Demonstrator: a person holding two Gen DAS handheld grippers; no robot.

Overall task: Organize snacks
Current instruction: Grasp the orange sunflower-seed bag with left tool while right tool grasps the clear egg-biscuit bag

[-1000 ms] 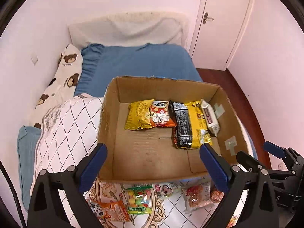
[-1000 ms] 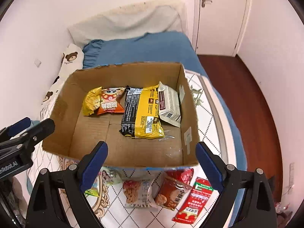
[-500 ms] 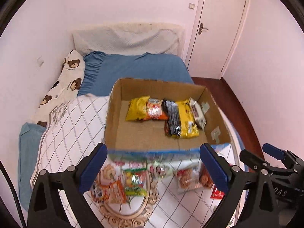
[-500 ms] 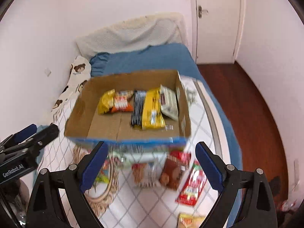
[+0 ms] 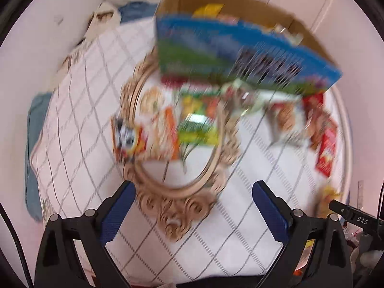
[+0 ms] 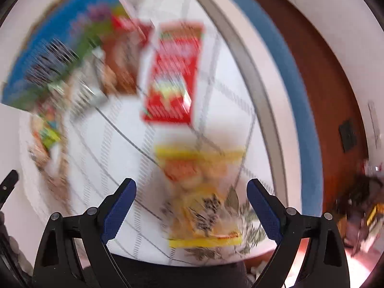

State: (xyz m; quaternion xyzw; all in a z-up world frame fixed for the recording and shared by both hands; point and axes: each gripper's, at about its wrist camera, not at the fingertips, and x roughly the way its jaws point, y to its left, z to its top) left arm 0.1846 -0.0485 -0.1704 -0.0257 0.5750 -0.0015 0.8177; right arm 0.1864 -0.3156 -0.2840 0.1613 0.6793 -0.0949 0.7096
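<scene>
Both the left tool (image 5: 193, 202) and right tool (image 6: 190, 201) are being held released over loose snack packets, the yellow packet (image 6: 202, 199) being framed for pickup.

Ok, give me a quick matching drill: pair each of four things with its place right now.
Things:
1. red packet
2. yellow packet
3. cardboard box
4. right claw

Places:
a. open, right above the yellow packet
b. on the quilt, beyond the yellow packet
c. closest to the right claw, between its fingers in the right wrist view
d. far side of the loose snacks, printed side facing the cameras

Pairs: 1-b, 2-c, 3-d, 4-a
</scene>
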